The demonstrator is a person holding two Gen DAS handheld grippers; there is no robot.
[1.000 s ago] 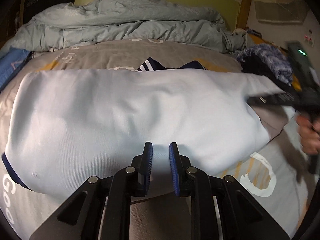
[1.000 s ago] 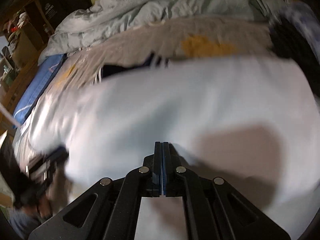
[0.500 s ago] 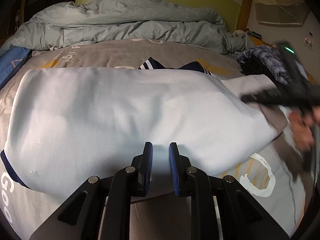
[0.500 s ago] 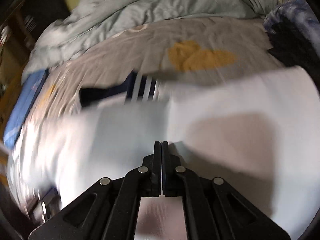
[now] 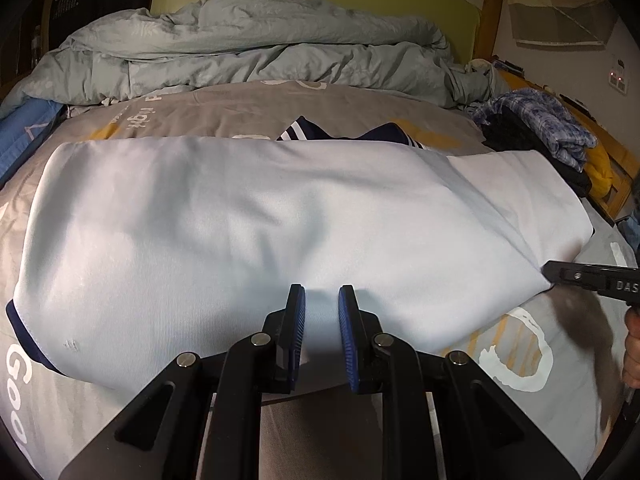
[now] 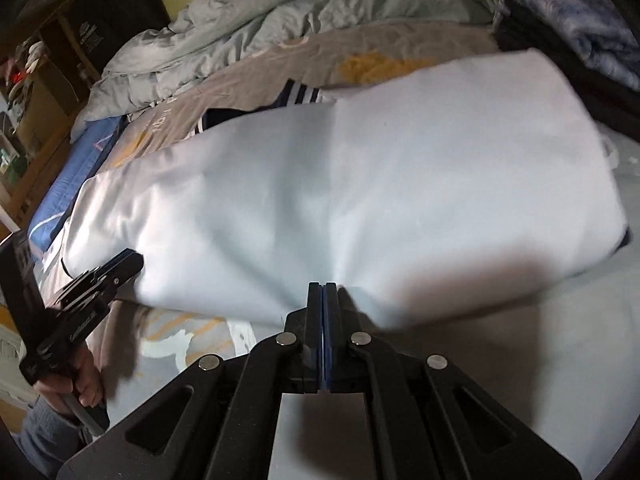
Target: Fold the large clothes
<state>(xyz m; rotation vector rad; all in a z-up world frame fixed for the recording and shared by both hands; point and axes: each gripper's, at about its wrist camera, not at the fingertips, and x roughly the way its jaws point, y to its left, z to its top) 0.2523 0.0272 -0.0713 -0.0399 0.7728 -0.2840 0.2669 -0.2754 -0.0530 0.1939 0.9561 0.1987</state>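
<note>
Now the white garment (image 5: 260, 232) lies folded lengthwise across the grey bedsheet (image 5: 248, 108); the left gripper (image 5: 322, 300) hovers slightly parted at its near edge, the right gripper (image 6: 323, 294) clenched tight, empty, by that hem.

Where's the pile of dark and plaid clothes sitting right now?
In the left wrist view, the clothes pile sits at the bed's far right, just beyond the white garment's right end, below the rumpled duvet.
</note>
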